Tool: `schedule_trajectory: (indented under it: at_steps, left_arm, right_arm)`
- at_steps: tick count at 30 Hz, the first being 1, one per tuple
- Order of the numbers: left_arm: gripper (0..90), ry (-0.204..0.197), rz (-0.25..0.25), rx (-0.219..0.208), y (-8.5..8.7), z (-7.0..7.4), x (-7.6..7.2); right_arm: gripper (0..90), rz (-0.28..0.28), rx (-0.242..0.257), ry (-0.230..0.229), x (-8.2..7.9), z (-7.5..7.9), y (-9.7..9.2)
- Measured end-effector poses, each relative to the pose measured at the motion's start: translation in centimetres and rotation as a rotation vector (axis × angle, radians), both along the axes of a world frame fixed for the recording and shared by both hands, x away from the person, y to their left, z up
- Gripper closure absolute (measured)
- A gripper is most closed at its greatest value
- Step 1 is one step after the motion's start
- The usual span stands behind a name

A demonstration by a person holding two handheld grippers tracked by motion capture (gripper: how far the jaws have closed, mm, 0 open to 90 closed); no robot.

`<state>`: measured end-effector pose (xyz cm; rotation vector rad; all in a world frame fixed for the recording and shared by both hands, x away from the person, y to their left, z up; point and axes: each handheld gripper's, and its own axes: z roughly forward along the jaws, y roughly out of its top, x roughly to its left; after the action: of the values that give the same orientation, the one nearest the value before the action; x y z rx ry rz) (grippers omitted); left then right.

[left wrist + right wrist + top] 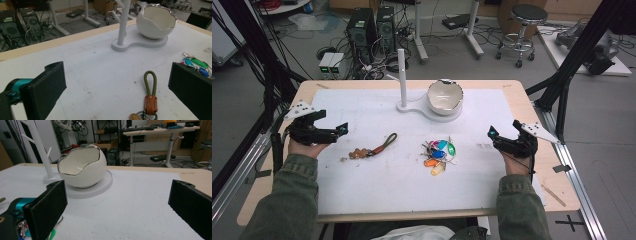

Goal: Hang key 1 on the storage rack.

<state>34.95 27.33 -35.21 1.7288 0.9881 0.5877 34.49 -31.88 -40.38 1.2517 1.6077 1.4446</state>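
Note:
A keychain with an olive loop strap and brown leather tab (379, 145) (150, 92) lies left of centre on the white mat. A bunch of keys with coloured tags (439, 154) (196, 63) lies to its right. At the back, a white egg-shaped bowl (444, 97) (155, 21) (81, 167) sits on a white base beside an upright white peg stand (402, 77) (123, 25) (40, 147). My left gripper (343, 129) (116, 92) is open at the mat's left edge, jaws empty. My right gripper (492, 134) (117, 207) is open at the right edge, also empty.
The white mat (377, 185) covers a wooden table (546, 175). Beyond the far edge are computer towers (371, 30), cables, a stool (524, 30) and black frame legs (579, 50) at both sides.

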Motion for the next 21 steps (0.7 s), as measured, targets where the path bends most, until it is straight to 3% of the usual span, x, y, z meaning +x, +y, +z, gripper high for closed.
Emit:
schedule_trajectory:
  at_steps: [10, 21]
  left_arm:
    - [1.7, 0.022, -0.058, 0.000, -2.0, 0.6, 0.8]
    - [1.7, 0.060, -0.095, 0.009, -3.9, 0.1, 1.6]
  right_arm:
    - [1.2, 0.000, -0.003, -0.004, 0.0, 0.0, -0.1]
    - [1.2, -0.001, -0.004, -0.007, 0.0, 0.0, -0.1]
